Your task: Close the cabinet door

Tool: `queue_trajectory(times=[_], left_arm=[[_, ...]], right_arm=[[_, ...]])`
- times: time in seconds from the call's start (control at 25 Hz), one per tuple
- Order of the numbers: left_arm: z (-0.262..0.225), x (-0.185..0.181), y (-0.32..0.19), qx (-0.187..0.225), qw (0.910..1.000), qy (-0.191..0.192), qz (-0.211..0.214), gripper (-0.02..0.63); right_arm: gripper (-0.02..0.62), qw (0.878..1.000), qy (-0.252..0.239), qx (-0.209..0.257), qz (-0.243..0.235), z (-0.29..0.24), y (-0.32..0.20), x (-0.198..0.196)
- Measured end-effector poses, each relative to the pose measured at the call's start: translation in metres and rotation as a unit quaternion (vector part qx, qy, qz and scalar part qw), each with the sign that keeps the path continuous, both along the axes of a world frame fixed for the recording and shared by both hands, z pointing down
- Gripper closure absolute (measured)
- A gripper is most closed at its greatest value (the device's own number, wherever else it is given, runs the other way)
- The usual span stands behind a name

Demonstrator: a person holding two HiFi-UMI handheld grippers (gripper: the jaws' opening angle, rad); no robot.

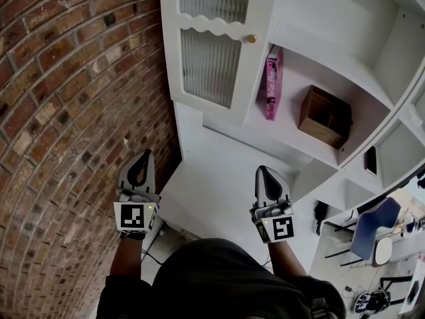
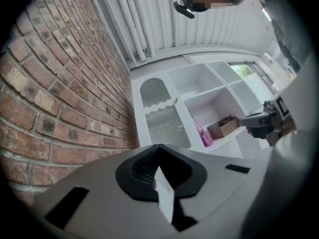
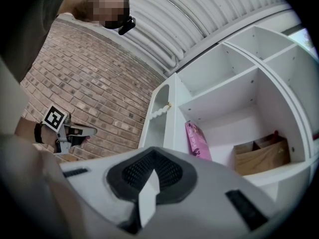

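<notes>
A red brick wall (image 1: 66, 111) flanks a tall white shelved cabinet (image 1: 345, 32). Its white ribbed-glass door (image 1: 209, 65) stands open on the wall side. A brown wooden box (image 1: 324, 117) and a pink book (image 1: 272, 85) share one shelf. Below them, the left claw (image 1: 144, 157) and the right claw (image 1: 264, 173) are pressed together, empty.

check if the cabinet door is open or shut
Open. The cabinet door stands swung out beside the brick wall, baring the pink box and wooden box.
</notes>
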State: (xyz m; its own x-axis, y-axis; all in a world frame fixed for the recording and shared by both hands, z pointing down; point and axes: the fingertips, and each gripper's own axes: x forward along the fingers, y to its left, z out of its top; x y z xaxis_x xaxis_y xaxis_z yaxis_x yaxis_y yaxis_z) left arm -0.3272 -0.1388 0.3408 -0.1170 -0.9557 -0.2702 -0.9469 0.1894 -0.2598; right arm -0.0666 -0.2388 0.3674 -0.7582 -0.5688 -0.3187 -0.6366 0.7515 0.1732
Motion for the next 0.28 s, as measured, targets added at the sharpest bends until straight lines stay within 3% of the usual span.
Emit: queue_trajectory(times=[0.28], left_arm=[[-0.0035, 0.0031, -0.0049, -0.001, 1.0000, -0.001, 0.006, 0.604]], right_arm=[[0.595, 1.000, 0.001, -0.001, 0.007, -0.0003, -0.0026, 0.0035]])
